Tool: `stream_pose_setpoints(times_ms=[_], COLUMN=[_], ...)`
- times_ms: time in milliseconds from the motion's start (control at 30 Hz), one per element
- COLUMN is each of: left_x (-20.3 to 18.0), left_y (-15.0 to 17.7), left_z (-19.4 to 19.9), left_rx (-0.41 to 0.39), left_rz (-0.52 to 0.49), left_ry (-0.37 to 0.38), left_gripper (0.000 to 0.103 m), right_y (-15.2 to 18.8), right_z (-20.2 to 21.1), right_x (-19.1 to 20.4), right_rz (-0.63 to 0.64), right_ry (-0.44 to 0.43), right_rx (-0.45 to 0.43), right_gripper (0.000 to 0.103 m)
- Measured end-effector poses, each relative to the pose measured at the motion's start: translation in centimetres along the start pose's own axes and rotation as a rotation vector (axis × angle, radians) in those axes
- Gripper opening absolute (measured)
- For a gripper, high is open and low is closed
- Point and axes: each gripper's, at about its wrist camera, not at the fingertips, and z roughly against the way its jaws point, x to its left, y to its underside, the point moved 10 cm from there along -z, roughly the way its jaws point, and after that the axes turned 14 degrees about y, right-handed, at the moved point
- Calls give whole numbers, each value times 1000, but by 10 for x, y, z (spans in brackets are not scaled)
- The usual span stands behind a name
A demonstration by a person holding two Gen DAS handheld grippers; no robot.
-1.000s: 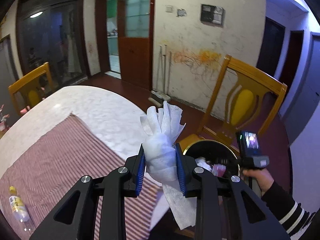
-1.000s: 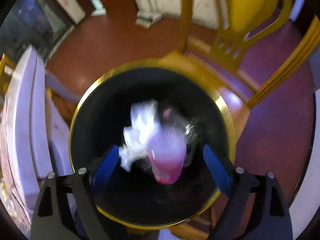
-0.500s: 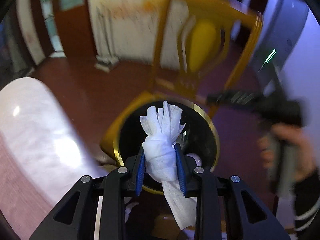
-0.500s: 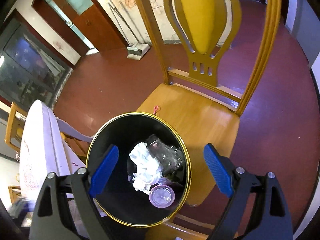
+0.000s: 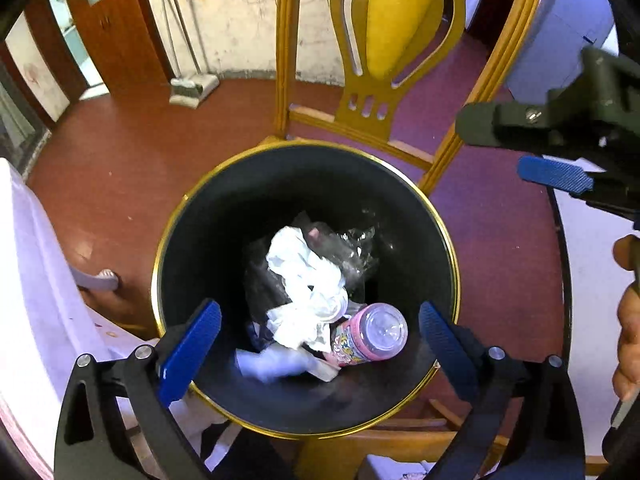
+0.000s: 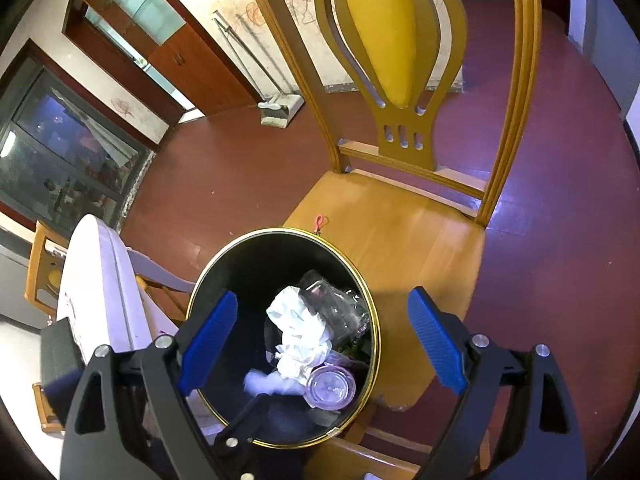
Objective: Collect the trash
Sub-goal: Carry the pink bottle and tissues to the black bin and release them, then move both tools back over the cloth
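A black trash bin with a gold rim (image 5: 448,240) (image 6: 370,312) stands on a wooden chair seat. Inside lie crumpled white tissue (image 5: 308,284) (image 6: 298,332), a pink bottle (image 5: 368,336) (image 6: 330,388), clear plastic (image 5: 348,248) and a blurred white tissue wad (image 5: 272,362) (image 6: 260,384) low in the bin. My left gripper (image 5: 316,344) is open and empty right above the bin. My right gripper (image 6: 326,340) is open and empty, higher over the bin; it also shows in the left wrist view (image 5: 556,174) at the right.
The yellow chair's back (image 5: 396,40) (image 6: 384,60) rises behind the bin. The white table's edge (image 5: 36,280) (image 6: 104,292) lies at the left. A broom and dustpan (image 5: 192,88) lean against the far wall. Red-brown floor surrounds the chair.
My left gripper has swung from the table over the bin and opened; the tissue wad it held has dropped into the bin. My right gripper has risen away from the bin, staying open.
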Motion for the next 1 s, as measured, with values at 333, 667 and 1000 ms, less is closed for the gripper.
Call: stream_pose_setpoints(times_ms=[333, 667, 1000], left_x=[14, 111, 139], left_y=[-3, 108, 282], left_z=[87, 281, 494], left_rx=[-198, -520, -782], left_rz=[25, 279, 691], left_ry=[-93, -436, -882], left_gripper=[97, 97, 97], right_y=[5, 42, 159], right_z=[25, 93, 225], right_x=[30, 165, 347], right_rz=[16, 262, 683], right_ry=[-52, -232, -610], right_rx=[-21, -105, -223], right_gripper=[87, 87, 87])
